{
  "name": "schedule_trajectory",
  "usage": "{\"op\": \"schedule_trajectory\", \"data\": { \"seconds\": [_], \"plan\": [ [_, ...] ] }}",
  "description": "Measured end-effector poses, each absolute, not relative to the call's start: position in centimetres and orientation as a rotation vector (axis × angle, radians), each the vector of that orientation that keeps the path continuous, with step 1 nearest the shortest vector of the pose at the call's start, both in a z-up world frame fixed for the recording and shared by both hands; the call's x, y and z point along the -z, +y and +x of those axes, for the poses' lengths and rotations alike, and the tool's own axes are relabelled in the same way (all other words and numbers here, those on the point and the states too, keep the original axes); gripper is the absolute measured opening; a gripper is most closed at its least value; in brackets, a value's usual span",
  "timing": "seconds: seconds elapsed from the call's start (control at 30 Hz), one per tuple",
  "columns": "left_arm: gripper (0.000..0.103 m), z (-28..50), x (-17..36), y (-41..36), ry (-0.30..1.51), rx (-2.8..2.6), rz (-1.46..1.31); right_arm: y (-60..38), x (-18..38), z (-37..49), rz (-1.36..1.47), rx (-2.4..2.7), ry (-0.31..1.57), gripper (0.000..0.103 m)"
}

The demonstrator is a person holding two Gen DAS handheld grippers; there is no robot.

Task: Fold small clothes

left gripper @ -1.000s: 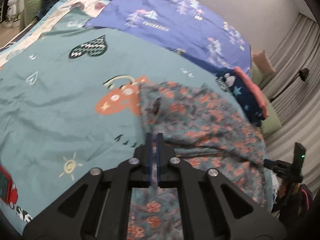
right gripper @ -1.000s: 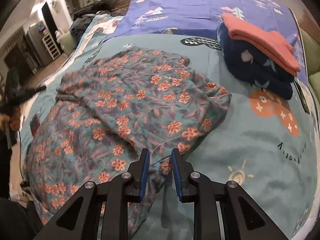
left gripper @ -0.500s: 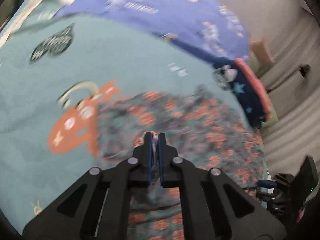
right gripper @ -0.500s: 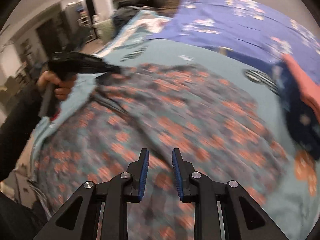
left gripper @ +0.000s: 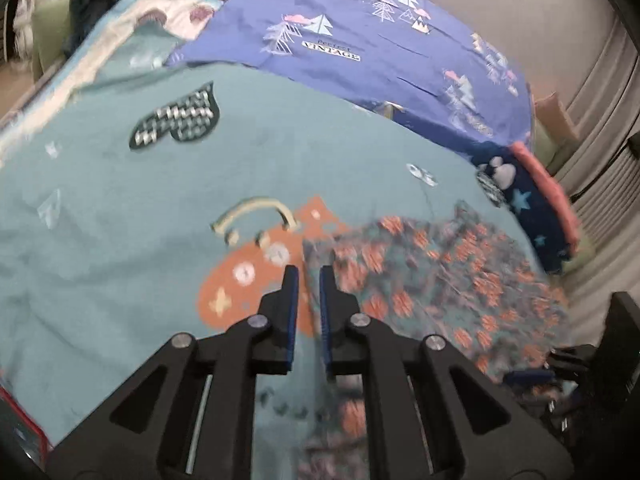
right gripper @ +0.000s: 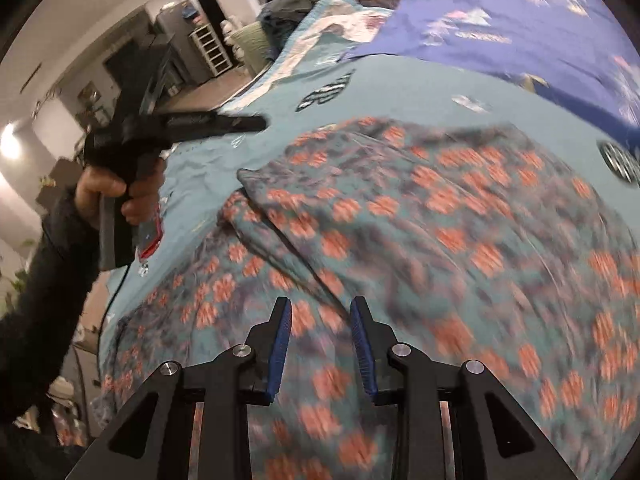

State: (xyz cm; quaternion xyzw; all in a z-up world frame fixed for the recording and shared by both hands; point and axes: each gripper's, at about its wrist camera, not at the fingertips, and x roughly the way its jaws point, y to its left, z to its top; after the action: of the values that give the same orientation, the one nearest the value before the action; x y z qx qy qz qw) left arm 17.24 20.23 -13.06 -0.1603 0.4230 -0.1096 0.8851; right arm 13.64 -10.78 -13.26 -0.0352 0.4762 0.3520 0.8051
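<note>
A teal garment with orange flowers (right gripper: 400, 240) lies folded over on the teal bedsheet (left gripper: 120, 240). In the left wrist view the garment (left gripper: 440, 280) sits to the right of my left gripper (left gripper: 308, 276). That gripper's jaws are opening, with a narrow gap and only the sheet and the garment's edge showing beyond them. The right wrist view shows the left gripper (right gripper: 262, 122) in a person's hand (right gripper: 120, 192), hovering past the garment's far left corner. My right gripper (right gripper: 320, 312) hangs over the garment's near part, jaws opening, nothing between its pads.
A folded stack of navy and pink clothes (left gripper: 532, 216) rests at the right of the bed. A blue-purple blanket with tree prints (left gripper: 360, 40) covers the far side. A red item (right gripper: 150, 236) lies on the sheet near the hand. Dark equipment (left gripper: 616, 360) stands off the bed's right edge.
The left gripper let go of the garment's edge, parted its jaws and drew off to the left. The right gripper swung left across the garment and its jaws widened.
</note>
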Motion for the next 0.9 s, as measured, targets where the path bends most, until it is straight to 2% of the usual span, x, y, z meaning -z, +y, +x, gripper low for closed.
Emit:
{"op": "schedule_trajectory", "data": {
  "seconds": [0.07, 0.1, 0.13, 0.2, 0.23, 0.27, 0.43, 0.57, 0.73, 0.9],
  "plan": [
    [0.031, 15.5, 12.9, 19.4, 0.869, 0.292, -0.315, -13.0, 13.1, 13.1, -0.067, -0.688, 1.018, 0.032],
    [0.046, 14.8, 12.9, 18.7, 0.869, 0.318, -0.309, -14.2, 13.2, 12.8, -0.060, -0.655, 1.024, 0.032],
    [0.052, 14.2, 13.0, 18.0, 0.875, 0.356, -0.304, -15.3, 13.4, 12.4, -0.056, -0.620, 1.034, 0.033],
    [0.050, 13.4, 14.1, 16.2, 0.919, 0.359, -0.216, -18.1, 14.4, 11.7, -0.063, -0.502, 1.065, 0.033],
    [0.036, 13.2, 14.7, 15.4, 0.946, 0.317, -0.136, -19.2, 14.6, 11.3, -0.047, -0.476, 1.073, 0.033],
    [0.032, 13.0, 15.6, 14.8, 0.975, 0.273, -0.057, -20.6, 14.6, 10.7, -0.010, -0.465, 1.075, 0.033],
    [0.032, 10.1, 13.7, 17.2, 0.905, 0.259, -0.203, -25.4, 12.7, 6.4, 0.088, -0.363, 1.041, 0.034],
    [0.033, 6.6, 11.1, 17.2, 0.836, 0.319, -0.213, -26.5, 12.0, 3.3, 0.138, -0.352, 1.024, 0.035],
    [0.050, 3.9, 9.8, 15.6, 0.813, 0.365, -0.159, -25.6, 12.0, 0.1, 0.159, -0.448, 1.015, 0.035],
    [0.050, 2.4, 10.2, 14.8, 0.820, 0.338, -0.136, -24.5, 12.6, -1.9, 0.109, -0.423, 1.014, 0.038]
  ]
}}
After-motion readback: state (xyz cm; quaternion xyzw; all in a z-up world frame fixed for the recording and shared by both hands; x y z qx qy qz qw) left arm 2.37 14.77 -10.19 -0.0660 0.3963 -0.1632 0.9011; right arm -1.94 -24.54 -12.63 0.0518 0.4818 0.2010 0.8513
